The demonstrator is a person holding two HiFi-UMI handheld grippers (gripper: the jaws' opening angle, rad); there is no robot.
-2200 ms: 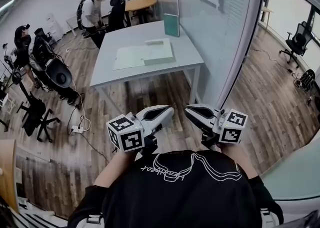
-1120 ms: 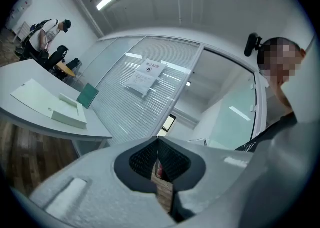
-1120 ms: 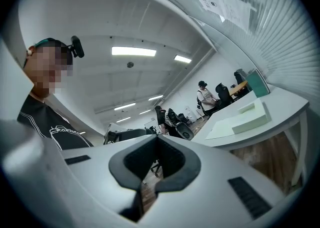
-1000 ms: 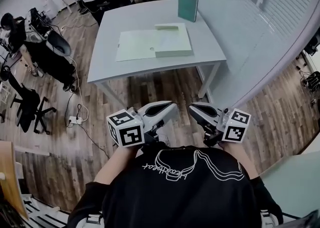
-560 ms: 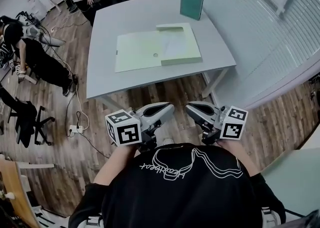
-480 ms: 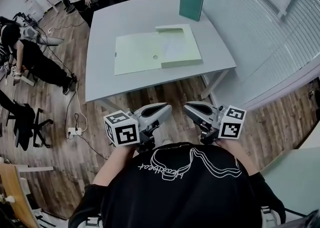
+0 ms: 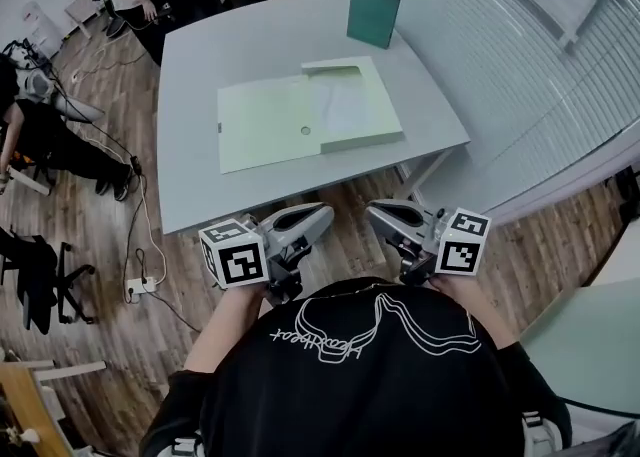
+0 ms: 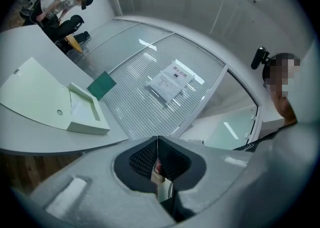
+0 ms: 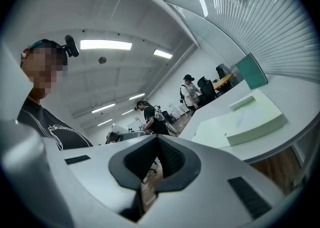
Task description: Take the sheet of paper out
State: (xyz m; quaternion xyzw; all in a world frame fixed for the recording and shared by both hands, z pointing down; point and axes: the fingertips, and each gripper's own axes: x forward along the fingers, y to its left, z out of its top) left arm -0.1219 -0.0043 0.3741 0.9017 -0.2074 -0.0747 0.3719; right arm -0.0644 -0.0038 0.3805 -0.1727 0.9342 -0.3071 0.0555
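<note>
Jaws on our left gripper [image 7: 322,213] and right gripper [image 7: 374,212] were pressed together, holding nothing. Both were near the grey table [image 7: 190,180] with the pale green open box [image 7: 310,117].

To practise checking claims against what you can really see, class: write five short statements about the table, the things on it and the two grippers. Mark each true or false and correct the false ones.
1. The pale green cardboard box file lies open on the grey table. True.
2. The teal book lies flat inside the file. False: it stands upright near the table's far edge, apart from the file.
3. A pale sheet of paper lies in the file's tray. True.
4. The left gripper holds that sheet. False: its jaws are shut on nothing, short of the table.
5. The right gripper is shut and empty. True.
</note>
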